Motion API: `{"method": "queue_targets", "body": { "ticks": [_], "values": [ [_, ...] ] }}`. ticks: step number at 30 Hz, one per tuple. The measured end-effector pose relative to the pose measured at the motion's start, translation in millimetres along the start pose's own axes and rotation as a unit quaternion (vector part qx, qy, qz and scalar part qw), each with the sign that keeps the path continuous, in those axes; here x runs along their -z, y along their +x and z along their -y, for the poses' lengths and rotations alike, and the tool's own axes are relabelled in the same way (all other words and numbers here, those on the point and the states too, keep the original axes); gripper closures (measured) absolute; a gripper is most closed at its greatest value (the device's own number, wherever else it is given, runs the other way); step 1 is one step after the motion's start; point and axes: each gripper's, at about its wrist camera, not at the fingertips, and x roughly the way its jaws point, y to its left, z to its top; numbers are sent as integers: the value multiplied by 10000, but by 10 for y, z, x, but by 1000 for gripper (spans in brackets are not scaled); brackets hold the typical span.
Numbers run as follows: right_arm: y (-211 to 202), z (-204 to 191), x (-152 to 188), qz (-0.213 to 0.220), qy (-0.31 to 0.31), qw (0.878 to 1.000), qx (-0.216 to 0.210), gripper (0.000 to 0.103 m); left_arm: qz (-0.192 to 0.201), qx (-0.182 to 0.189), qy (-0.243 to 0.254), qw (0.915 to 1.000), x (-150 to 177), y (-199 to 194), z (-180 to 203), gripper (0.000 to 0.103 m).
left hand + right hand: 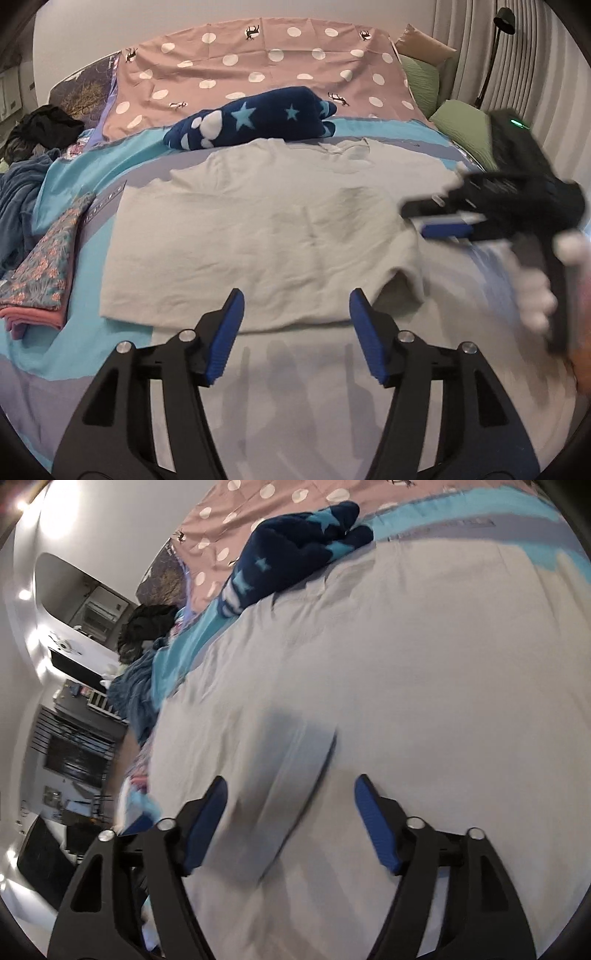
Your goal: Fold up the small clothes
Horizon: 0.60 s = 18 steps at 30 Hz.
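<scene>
Nearest, the left gripper (295, 332) hangs with its jaws well apart and empty over the near hem of the pale grey T-shirt (258, 236), which lies spread flat on the bed (295, 398), one side already turned in, the right sleeve rumpled at the near right corner. Right of it, the right gripper (290, 821), blurred and tilted, also stands wide open with nothing between its blue pads (376, 827), low over the shirt's right side. To fold well, I judge each gripper should pinch both fabric layers at the hem corners, lift together, and carry the hem evenly toward the collar, smoothing that sleeve first. At the left lies a folded floral garment (48, 273). Farther off sits a navy star-patterned blanket (255, 118), then the dotted pink sheet (258, 59).
</scene>
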Motion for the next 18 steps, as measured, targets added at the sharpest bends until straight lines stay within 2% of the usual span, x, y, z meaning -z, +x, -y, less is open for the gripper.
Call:
{"method": "queue_targets", "body": {
  "ticks": [2, 3, 4, 5, 6, 7, 8, 9, 11, 13, 16, 18],
  "values": [
    [125, -33, -113, -86, 44, 9999, -30, 22, -46, 64, 204, 9998, 20, 20, 77, 39],
    [155, -60, -132, -110, 43, 9999, -24, 22, -71, 93, 336, 9994, 35, 39, 137, 38],
    [177, -104, -148, -165, -40, 9999, -1, 38, -108, 132, 501, 9986, 42, 83, 214, 37],
    [222, -160, -149, -263, -199, 9995, 22, 61, -170, 161, 707, 9972, 41, 159, 317, 37],
    [266, -214, -145, -414, -318, 9986, -36, 97, -212, 131, 843, 9961, 34, 223, 388, 41],
    [291, -253, -152, -575, -351, 9977, -67, 98, -269, 50, 998, 9946, 8, 318, 467, 52],
    [224, -311, -169, -440, -380, 9983, 15, 98, -316, 19, 1107, 9933, -29, 396, 524, 88],
    [121, -383, -196, -235, -517, 9983, 107, 98, -317, -4, 1119, 9932, -89, 444, 552, 99],
    [-152, -526, -284, 201, -772, 9966, 204, 98, -89, 276, 761, 9967, -277, 409, 532, 99],
    [-454, -639, -387, 589, -1029, 9922, 392, 98, 171, 693, 446, 9964, -505, 310, 585, 99],
    [-681, -680, -576, 907, -1293, 9837, 856, 98, 436, 852, 572, 9938, -695, 260, 825, 98],
    [-756, -556, -660, 929, -1271, 9800, 1214, 94, 440, 952, 710, 9919, -751, 307, 1032, 95]
  ]
}}
